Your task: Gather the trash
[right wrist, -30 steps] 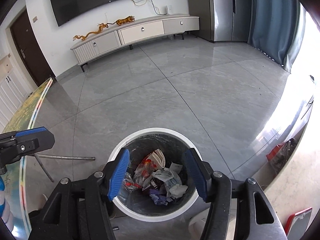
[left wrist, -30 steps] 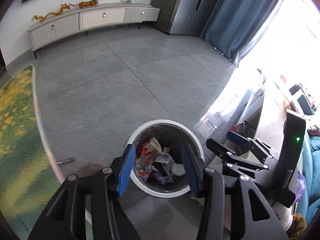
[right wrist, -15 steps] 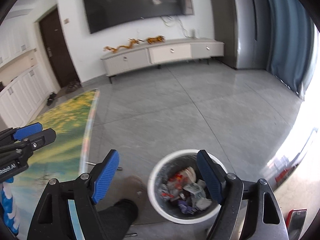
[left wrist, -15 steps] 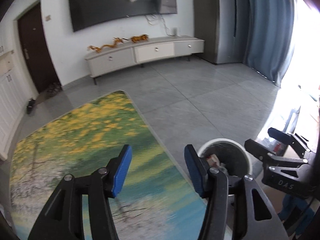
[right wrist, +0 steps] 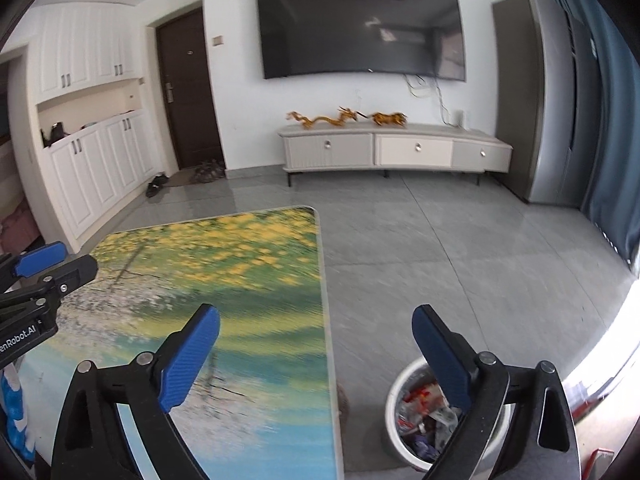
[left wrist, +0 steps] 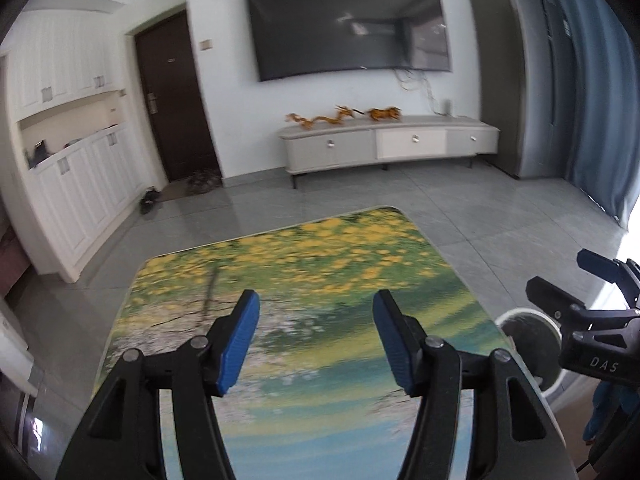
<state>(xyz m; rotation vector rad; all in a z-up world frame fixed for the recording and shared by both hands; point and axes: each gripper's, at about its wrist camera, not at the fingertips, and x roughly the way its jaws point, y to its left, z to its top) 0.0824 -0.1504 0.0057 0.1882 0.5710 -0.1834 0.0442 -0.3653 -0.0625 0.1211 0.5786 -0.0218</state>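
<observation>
A white round trash bin (right wrist: 400,436) with a dark liner stands on the floor beside the table, holding crumpled wrappers (right wrist: 424,412). In the left wrist view the bin (left wrist: 520,328) shows at the right, partly behind the other gripper. My left gripper (left wrist: 316,340) hovers over the table (left wrist: 320,264), jaws opening, nothing between them. My right gripper (right wrist: 316,354) hangs over the table's right edge and the floor, jaws opening wide, nothing between them; its right finger covers part of the bin.
The table top (right wrist: 224,264) bears a printed yellow-and-green landscape. Grey tile floor (right wrist: 460,248) stretches to a low TV cabinet (right wrist: 396,152) under a wall TV. White cupboards (right wrist: 92,168) and a dark door stand at the left, blue curtains (right wrist: 612,140) at the right.
Both grippers rose and tilted up from over the bin and swung left toward the table. Their jaws stand wider than before. The bin slid to the lower right of both views.
</observation>
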